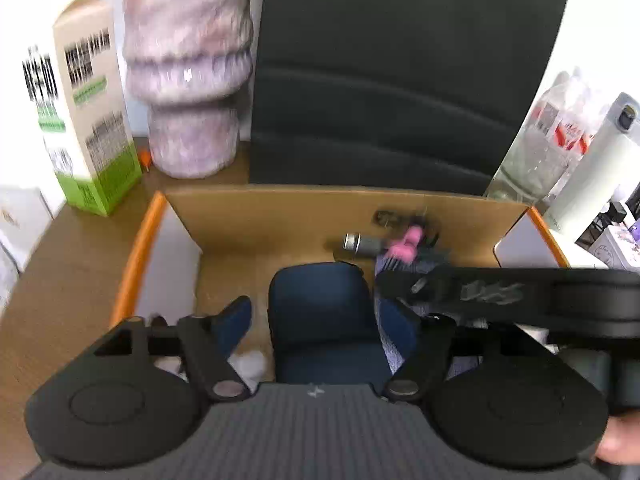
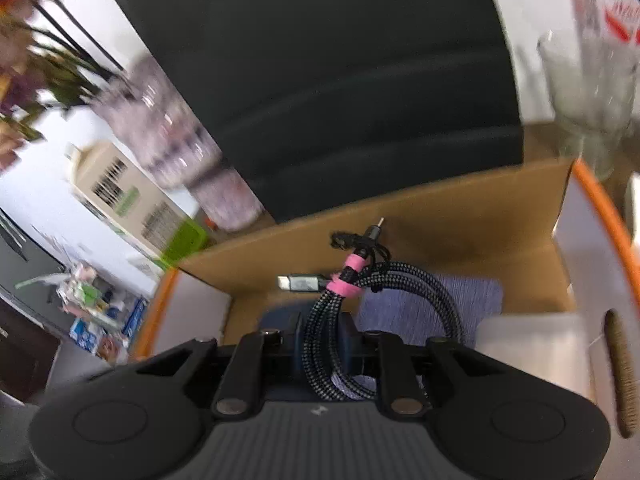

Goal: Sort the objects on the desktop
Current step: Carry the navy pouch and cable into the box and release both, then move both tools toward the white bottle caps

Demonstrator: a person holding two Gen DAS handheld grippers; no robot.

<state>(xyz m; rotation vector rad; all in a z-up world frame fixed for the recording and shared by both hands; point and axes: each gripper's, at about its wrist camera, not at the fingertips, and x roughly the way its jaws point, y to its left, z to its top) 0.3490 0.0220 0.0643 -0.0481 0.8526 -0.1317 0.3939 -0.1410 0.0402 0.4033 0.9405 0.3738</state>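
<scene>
Over open cardboard box (image 2: 440,216) holding dark blue case (image 1: 324,320): right gripper (image 2: 324,340) fingers clamped on braided cable (image 2: 400,280); left gripper (image 1: 320,320) fingers spread, pressing nothing.

Carton (image 1: 86,120) lettering blurred unreadable, right gripper (image 2: 320,344) fingers mostly hidden behind braided cable (image 2: 344,320), vase (image 1: 188,60) perhaps ceramic, top cut off
</scene>
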